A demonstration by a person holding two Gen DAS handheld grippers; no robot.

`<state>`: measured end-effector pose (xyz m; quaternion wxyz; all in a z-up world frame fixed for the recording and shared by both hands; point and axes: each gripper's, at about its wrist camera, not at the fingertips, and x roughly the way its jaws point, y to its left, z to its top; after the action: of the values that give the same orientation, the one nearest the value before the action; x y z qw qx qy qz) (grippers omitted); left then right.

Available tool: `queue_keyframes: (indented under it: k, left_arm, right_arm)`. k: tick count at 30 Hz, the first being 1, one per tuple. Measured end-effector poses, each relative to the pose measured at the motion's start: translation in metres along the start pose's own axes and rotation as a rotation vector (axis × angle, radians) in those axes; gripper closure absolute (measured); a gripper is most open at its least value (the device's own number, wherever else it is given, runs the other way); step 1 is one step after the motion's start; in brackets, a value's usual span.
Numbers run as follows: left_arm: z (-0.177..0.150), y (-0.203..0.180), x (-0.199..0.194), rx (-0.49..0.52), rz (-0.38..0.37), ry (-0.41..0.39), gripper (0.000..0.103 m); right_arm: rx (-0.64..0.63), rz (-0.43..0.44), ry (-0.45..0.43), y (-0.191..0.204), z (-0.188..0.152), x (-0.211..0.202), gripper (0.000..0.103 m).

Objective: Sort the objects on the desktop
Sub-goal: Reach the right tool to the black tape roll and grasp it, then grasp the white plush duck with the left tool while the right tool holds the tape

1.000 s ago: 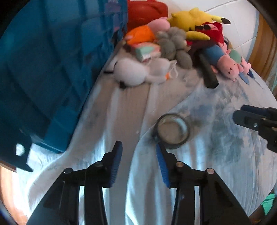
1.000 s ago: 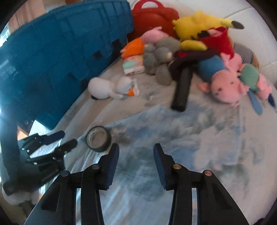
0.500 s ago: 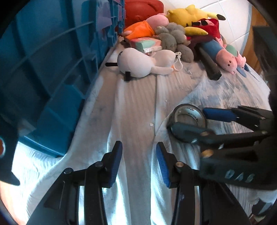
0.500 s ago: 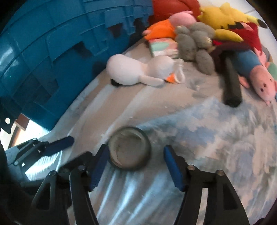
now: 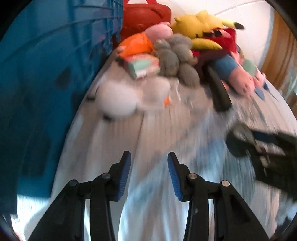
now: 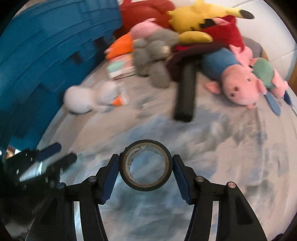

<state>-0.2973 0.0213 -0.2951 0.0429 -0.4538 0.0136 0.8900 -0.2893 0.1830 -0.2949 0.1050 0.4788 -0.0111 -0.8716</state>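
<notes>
My right gripper (image 6: 145, 164) is shut on a black roll of tape (image 6: 145, 182) and holds it above the cloth. In the left wrist view the tape roll (image 5: 239, 140) shows at the right, held by the right gripper (image 5: 248, 140). My left gripper (image 5: 149, 172) is open and empty over the blue-and-white cloth; it also shows at the lower left of the right wrist view (image 6: 55, 153). A white plush (image 5: 118, 100) lies ahead of it by the blue crate (image 5: 46, 74).
A pile of plush toys lies at the back: yellow (image 6: 194, 16), grey (image 6: 152, 55), pink pig (image 6: 239, 87). A black cylinder (image 6: 185, 92), a small pastel box (image 6: 120, 66) and a red bag (image 5: 146, 16) are there too. The crate wall fills the left.
My right gripper has closed on the tape roll and lifted it off the cloth. The left gripper has drawn back and stays open.
</notes>
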Motion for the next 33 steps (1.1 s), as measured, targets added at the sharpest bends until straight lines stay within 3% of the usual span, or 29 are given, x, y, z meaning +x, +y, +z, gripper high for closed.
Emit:
queue_keyframes:
  k: [2, 6, 9, 13, 16, 18, 20, 22, 24, 25, 27, 33]
  left_arm:
    - [0.026, -0.004, 0.013, -0.016, 0.035, -0.009, 0.036]
    - [0.065, -0.005, 0.034, -0.039, 0.124, -0.038, 0.034]
    - [0.074, -0.003, 0.042, -0.048, 0.201, -0.044, 0.029]
    - [0.066, 0.006, 0.035, -0.106, 0.202, -0.042, 0.027]
    - [0.064, 0.012, 0.036, -0.12, 0.22, -0.058, 0.016]
    - [0.068, 0.015, 0.051, -0.105, 0.229, -0.036, 0.0]
    - [0.071, 0.017, 0.063, -0.108, 0.201, -0.006, 0.0]
    - [0.073, 0.017, 0.074, -0.107, 0.148, 0.017, 0.007]
    - [0.071, 0.011, 0.083, -0.088, 0.128, 0.036, 0.042]
    - [0.07, 0.007, 0.084, -0.079, 0.105, 0.032, 0.05]
    - [0.071, 0.0, 0.081, -0.06, 0.069, 0.033, 0.083]
    - [0.074, -0.012, 0.056, -0.023, 0.018, 0.0, 0.085]
  right_arm:
    - [0.002, 0.002, -0.001, -0.013, 0.007, 0.0, 0.046]
    - [0.0, 0.018, 0.002, -0.034, 0.018, 0.002, 0.046]
    - [0.002, 0.026, 0.005, -0.047, 0.027, 0.006, 0.046]
    - [0.013, 0.044, 0.017, -0.062, 0.032, 0.012, 0.046]
    - [0.019, 0.052, 0.024, -0.068, 0.033, 0.019, 0.046]
    - [0.022, 0.058, 0.027, -0.071, 0.032, 0.022, 0.046]
    - [0.024, 0.062, 0.031, -0.072, 0.032, 0.026, 0.046]
    - [0.024, 0.062, 0.034, -0.073, 0.032, 0.027, 0.046]
    - [0.025, 0.059, 0.037, -0.074, 0.031, 0.028, 0.046]
    - [0.027, 0.057, 0.038, -0.075, 0.03, 0.028, 0.046]
    - [0.03, 0.051, 0.038, -0.076, 0.029, 0.027, 0.046]
    - [0.043, 0.037, 0.023, -0.08, 0.029, 0.02, 0.046]
